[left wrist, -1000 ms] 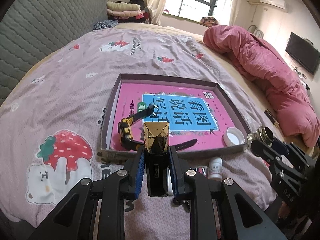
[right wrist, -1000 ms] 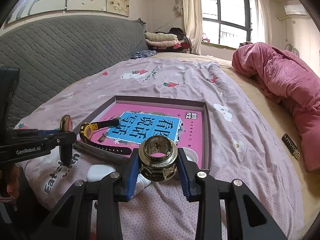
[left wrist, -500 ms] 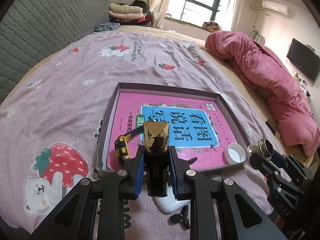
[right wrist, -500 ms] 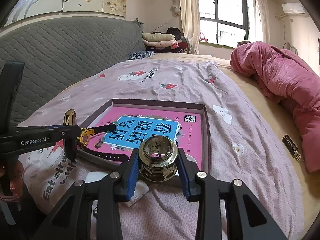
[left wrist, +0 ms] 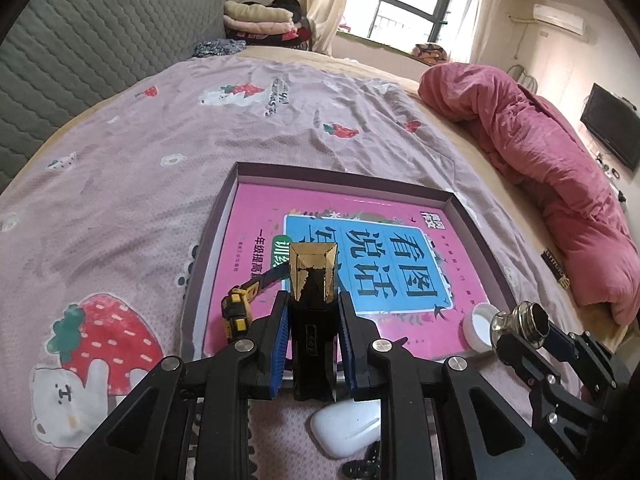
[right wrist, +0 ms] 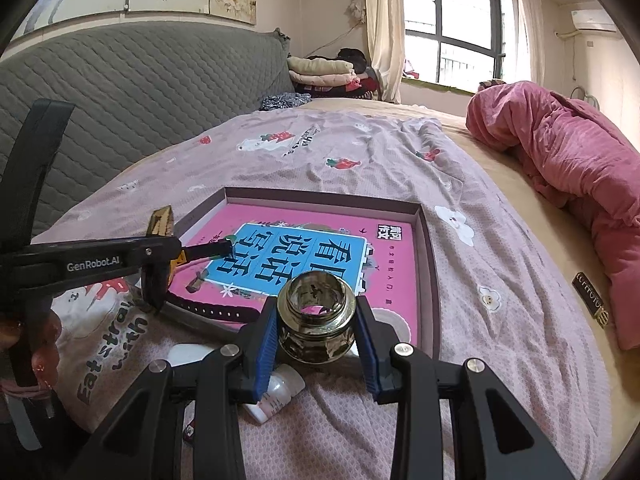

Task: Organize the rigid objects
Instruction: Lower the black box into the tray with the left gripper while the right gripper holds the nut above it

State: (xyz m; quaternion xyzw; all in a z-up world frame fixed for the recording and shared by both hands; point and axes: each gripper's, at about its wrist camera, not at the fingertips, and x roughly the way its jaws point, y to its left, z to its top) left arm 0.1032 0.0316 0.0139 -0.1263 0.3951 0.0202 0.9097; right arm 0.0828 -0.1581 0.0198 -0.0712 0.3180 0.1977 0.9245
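Observation:
My left gripper (left wrist: pixel 313 312) is shut on a black bottle with a faceted gold cap (left wrist: pixel 313 276), held upright above the near left edge of the shallow purple box (left wrist: pixel 320 170). From the right wrist view the same gripper (right wrist: pixel 158 264) hangs over the yellow watch (right wrist: pixel 216 312). That watch (left wrist: pixel 238 312) lies in the box on a pink book (left wrist: pixel 256 208). My right gripper (right wrist: pixel 316 320) is shut on a shiny round metal jar (right wrist: pixel 316 316) just before the box's near right corner, over a white cap (left wrist: pixel 478 326).
A white earbud case (left wrist: pixel 346 426) and a small white bottle (right wrist: pixel 276 396) lie on the strawberry-print cover in front of the box. A rolled pink duvet (right wrist: pixel 560 152) fills the right side. A grey quilted headboard (right wrist: pixel 120 92) stands at the left.
My left gripper has moved forward with the gold-capped bottle, over the box's near left edge and the watch. The right gripper with its jar has stayed almost in place.

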